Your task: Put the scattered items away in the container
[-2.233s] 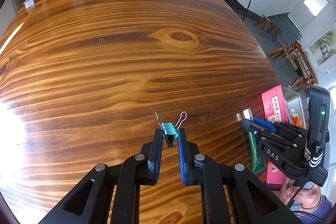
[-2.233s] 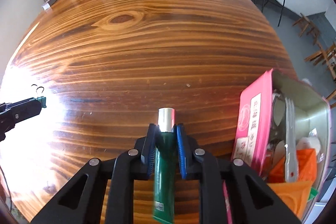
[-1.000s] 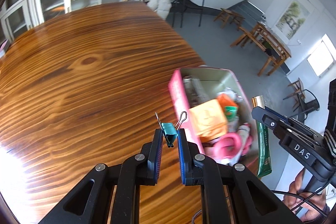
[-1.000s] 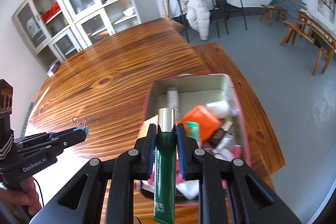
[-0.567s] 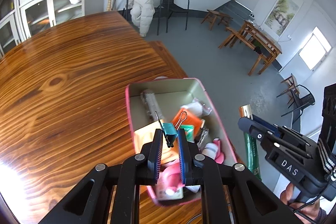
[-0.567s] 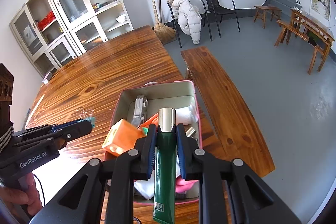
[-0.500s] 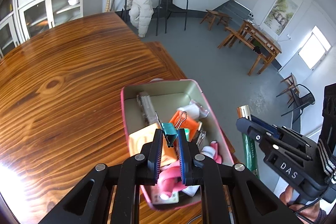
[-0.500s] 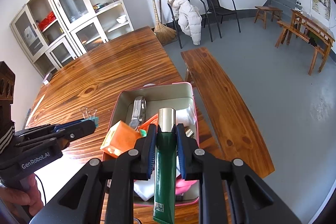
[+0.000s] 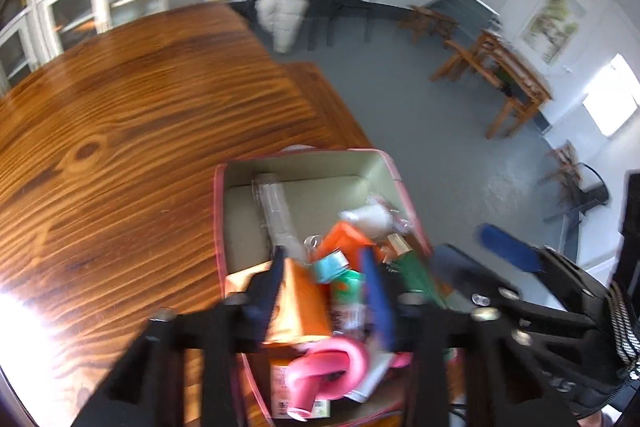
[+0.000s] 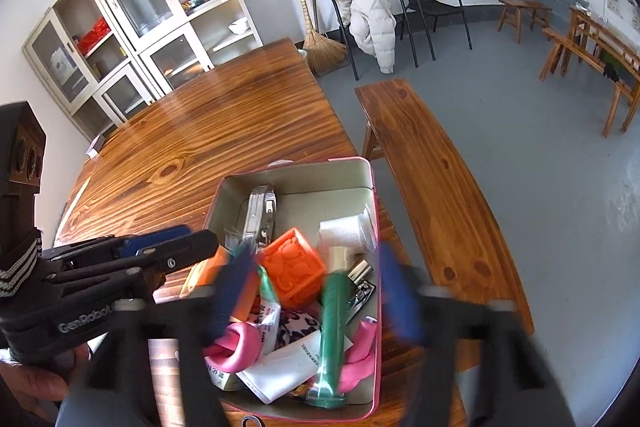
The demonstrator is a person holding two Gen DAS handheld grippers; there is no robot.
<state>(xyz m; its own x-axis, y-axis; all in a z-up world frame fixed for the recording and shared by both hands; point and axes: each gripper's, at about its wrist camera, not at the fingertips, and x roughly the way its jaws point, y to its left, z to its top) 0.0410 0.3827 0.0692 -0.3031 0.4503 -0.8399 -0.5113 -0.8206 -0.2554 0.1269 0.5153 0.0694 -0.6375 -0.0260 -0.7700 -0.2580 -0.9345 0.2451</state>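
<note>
Left tool (image 9: 328, 291): jaws just opened, parted wide over the tin, gripping nothing; small teal binder clip (image 9: 331, 262) loose below among the contents.
Right tool (image 10: 316, 291): jaws just opened, spread wide; dark green tube with silver cap (image 10: 334, 323) free of the pads, lying on the pile inside the tin.
Container: pink-rimmed rectangular metal tin (image 10: 372, 211) at the edge of the wooden tabletop (image 10: 224, 131), crowded with an orange embossed block (image 10: 294, 273), a pink ring (image 10: 236, 345), a white tube and more.
Progress: both items delivered, by the look of it.
Risk: heaped contents; tube perched on top, likely to slide or roll out over the rim.
Risk: the two tools close together above the tin; knock possible on withdrawal, or a finger snagging the pile.
</note>
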